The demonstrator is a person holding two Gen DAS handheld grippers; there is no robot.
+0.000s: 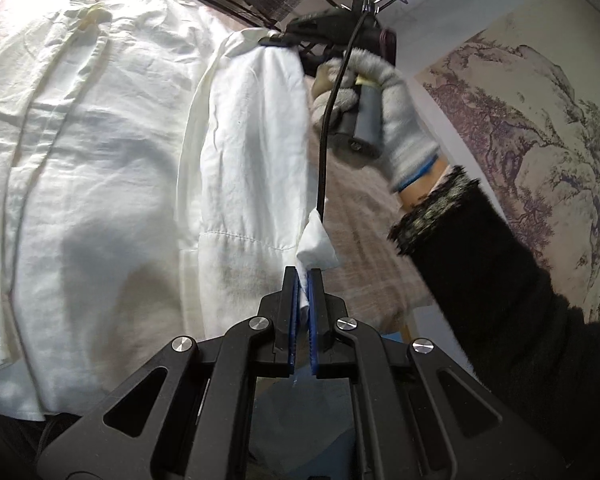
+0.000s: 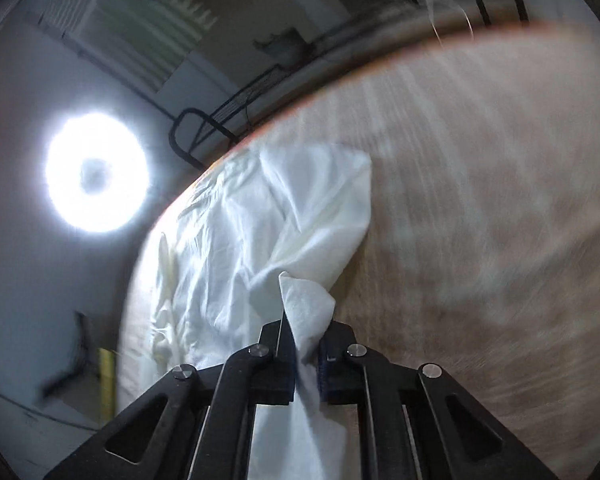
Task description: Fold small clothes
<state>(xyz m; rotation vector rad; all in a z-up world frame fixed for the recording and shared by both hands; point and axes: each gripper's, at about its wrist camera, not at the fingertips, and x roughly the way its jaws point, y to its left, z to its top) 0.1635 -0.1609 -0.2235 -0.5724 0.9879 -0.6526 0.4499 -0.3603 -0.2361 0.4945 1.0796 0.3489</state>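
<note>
Both grippers clamp one long edge of the white shirt (image 1: 100, 152): left gripper (image 1: 303, 276) near, right gripper (image 1: 276, 40) far along it.

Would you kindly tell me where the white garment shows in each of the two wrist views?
Left wrist: the white garment fills the left and centre, spread on the beige tablecloth.
Right wrist: it lies at lower centre, running into the jaws.
Shared landmark: the beige tablecloth, right of the garment in both.
</note>
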